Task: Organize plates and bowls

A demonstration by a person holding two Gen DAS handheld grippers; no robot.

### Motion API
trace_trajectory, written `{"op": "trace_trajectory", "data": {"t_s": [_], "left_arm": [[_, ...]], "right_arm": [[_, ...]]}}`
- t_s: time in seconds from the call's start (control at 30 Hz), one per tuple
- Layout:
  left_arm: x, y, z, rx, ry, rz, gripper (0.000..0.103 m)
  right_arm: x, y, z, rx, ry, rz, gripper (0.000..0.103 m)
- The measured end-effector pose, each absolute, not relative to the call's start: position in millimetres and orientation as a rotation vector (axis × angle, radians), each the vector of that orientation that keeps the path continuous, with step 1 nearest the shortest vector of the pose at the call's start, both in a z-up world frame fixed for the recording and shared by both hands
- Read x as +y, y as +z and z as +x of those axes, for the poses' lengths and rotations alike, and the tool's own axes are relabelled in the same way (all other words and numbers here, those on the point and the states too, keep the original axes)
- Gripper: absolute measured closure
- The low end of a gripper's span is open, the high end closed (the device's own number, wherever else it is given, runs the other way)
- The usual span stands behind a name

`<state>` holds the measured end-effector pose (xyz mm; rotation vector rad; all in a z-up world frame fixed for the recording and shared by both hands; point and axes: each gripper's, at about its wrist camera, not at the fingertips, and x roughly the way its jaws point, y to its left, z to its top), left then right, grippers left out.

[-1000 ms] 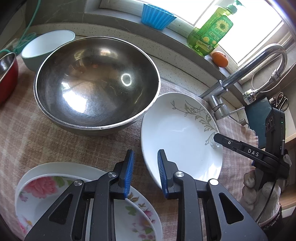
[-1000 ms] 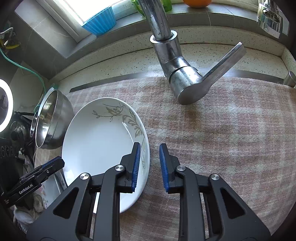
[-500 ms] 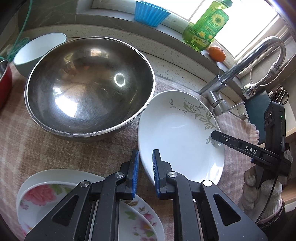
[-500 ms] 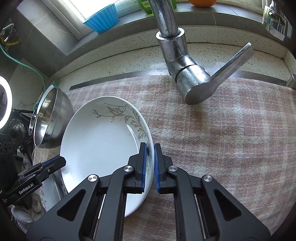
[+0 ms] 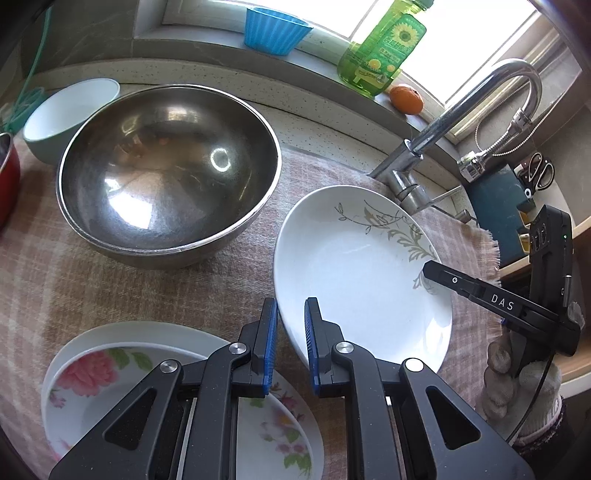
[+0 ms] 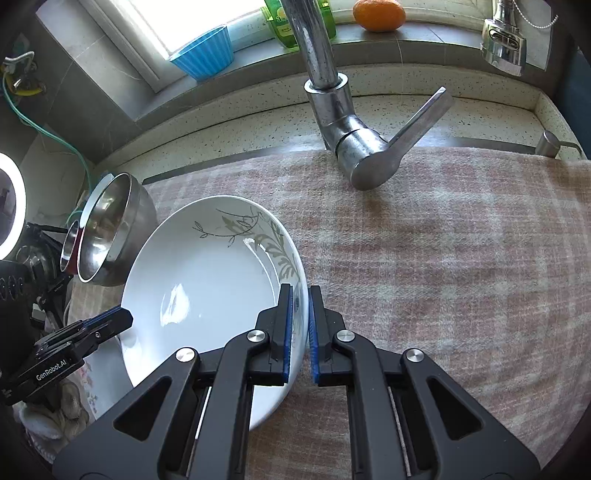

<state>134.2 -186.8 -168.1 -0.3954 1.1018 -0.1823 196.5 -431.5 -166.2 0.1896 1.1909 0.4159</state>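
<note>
A white plate with a grey leaf pattern (image 5: pixel 362 273) (image 6: pixel 207 280) sits tilted on the checked cloth. My right gripper (image 6: pixel 301 328) is shut on its right rim and also shows in the left wrist view (image 5: pixel 436 271). My left gripper (image 5: pixel 290 339) straddles the plate's left rim, jaws narrowly apart, and shows in the right wrist view (image 6: pixel 122 317). A large steel bowl (image 5: pixel 166 173) stands left of the plate. A stack of flowered plates (image 5: pixel 110 384) lies under my left gripper. A pale bowl (image 5: pixel 70 110) and a red pot (image 5: pixel 7 177) stand at far left.
A chrome tap (image 6: pixel 343 129) with side lever stands behind the plate. On the sill are a blue cup (image 5: pixel 275 29), a green soap bottle (image 5: pixel 384 48) and an orange (image 5: pixel 406 98). A dark block with scissors (image 5: pixel 535 177) is at right.
Both grippers narrowed. My right gripper closed on the plate's right rim. My left gripper's jaws came closer together around the left rim, and the plate tilted up.
</note>
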Motion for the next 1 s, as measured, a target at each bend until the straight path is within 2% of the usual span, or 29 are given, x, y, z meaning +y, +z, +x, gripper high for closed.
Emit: {"op": "trace_trajectory", "data": {"t_s": [0.47, 1.0], "left_arm": [[-165.6, -137.4, 104.0, 1.063, -0.271, -0.362, 0.09], [-99.1, -131.6, 64.8, 1.051, -0.223, -0.352, 0.09]], "right_arm": [[-420.7, -120.6, 130.8, 1.12, 0.384, 0.237, 0.095], [-347.7, -125.6, 66.5, 1.163, 0.452, 0.213, 0.095]]}}
